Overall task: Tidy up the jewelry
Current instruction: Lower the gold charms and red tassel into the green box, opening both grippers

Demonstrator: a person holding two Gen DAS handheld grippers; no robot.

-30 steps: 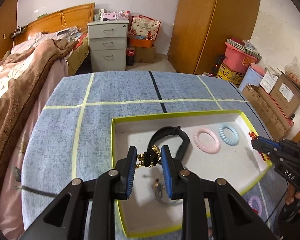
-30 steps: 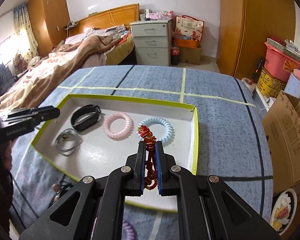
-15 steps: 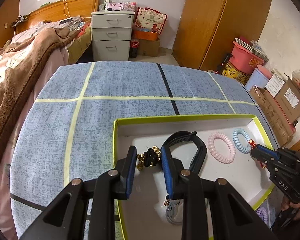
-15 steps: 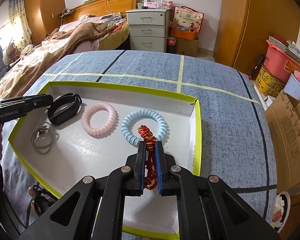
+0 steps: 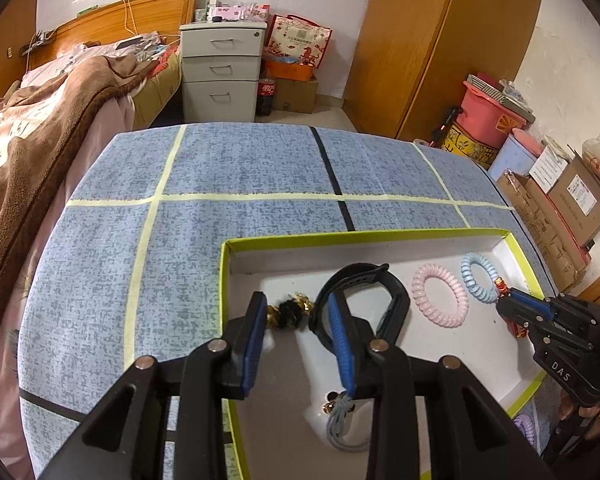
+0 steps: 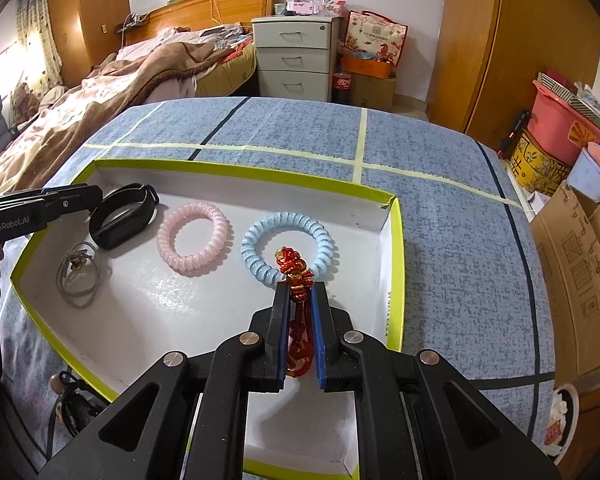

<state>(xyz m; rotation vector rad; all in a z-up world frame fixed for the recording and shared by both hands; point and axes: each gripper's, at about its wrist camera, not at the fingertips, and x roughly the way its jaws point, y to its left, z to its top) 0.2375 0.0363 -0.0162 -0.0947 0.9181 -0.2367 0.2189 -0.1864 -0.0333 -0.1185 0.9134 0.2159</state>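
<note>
A white tray with a yellow-green rim (image 5: 380, 235) (image 6: 236, 171) lies on the blue table. In it lie a black band (image 5: 396, 300) (image 6: 120, 216), a pink coil ring (image 5: 440, 300) (image 6: 194, 236), a light-blue coil ring (image 5: 478, 276) (image 6: 288, 246) and a grey cord with a small bell (image 5: 342, 420) (image 6: 78, 276). My left gripper (image 5: 298, 310) stands open over the tray's near-left corner; a black-and-gold bead piece (image 5: 290, 312) sits between its fingers, touching the left pad. My right gripper (image 6: 300, 292) is shut on a red-and-gold knotted charm (image 6: 296, 268) above the blue ring.
A purple coil ring (image 5: 526, 428) lies outside the tray's right side. A dark beaded string (image 6: 66, 396) lies outside its near-left corner. A bed stands to the left; a drawer unit, wardrobe and boxes stand behind and to the right.
My left gripper's jaws have spread wider around the black-and-gold piece and moved forward in the tray. My right gripper has carried the red charm forward over the blue ring.
</note>
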